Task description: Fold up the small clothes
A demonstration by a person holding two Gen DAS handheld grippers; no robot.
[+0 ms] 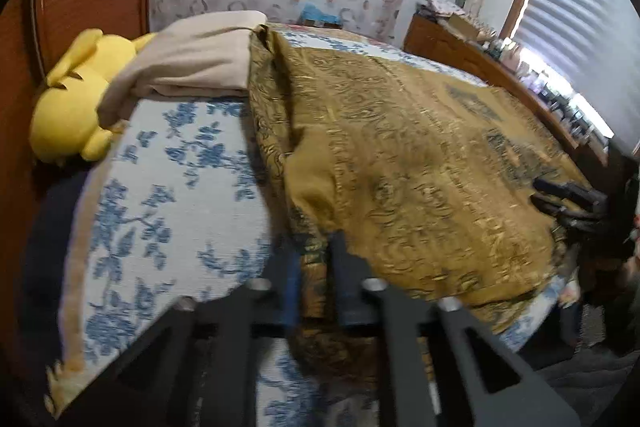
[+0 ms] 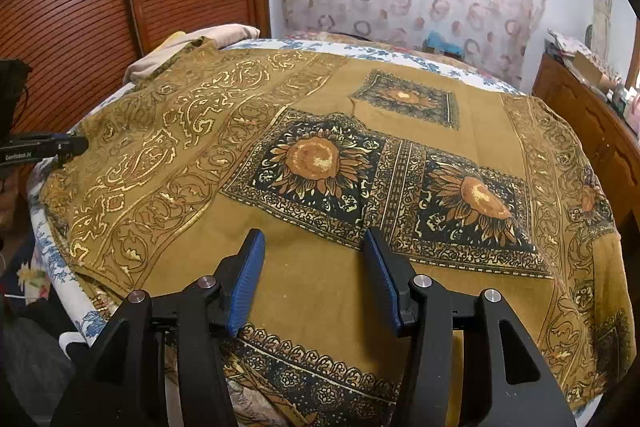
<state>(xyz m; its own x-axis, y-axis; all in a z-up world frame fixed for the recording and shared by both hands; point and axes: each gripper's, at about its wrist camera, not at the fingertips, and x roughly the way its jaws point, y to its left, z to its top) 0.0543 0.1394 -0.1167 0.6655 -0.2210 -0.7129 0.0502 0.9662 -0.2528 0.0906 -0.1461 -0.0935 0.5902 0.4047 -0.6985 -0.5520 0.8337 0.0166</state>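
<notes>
One yellow plush toy (image 1: 76, 95) (left view only)

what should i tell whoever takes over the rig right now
Left gripper: fingers shut on the mustard sunflower-print garment at its left edge.
Right gripper: open, over the garment's near part, holding nothing.
The garment lies spread nearly flat on the blue floral bedspread; a beige folded cloth and yellow plush toy sit beyond.
Done: spread out. Left: every fold.
</notes>
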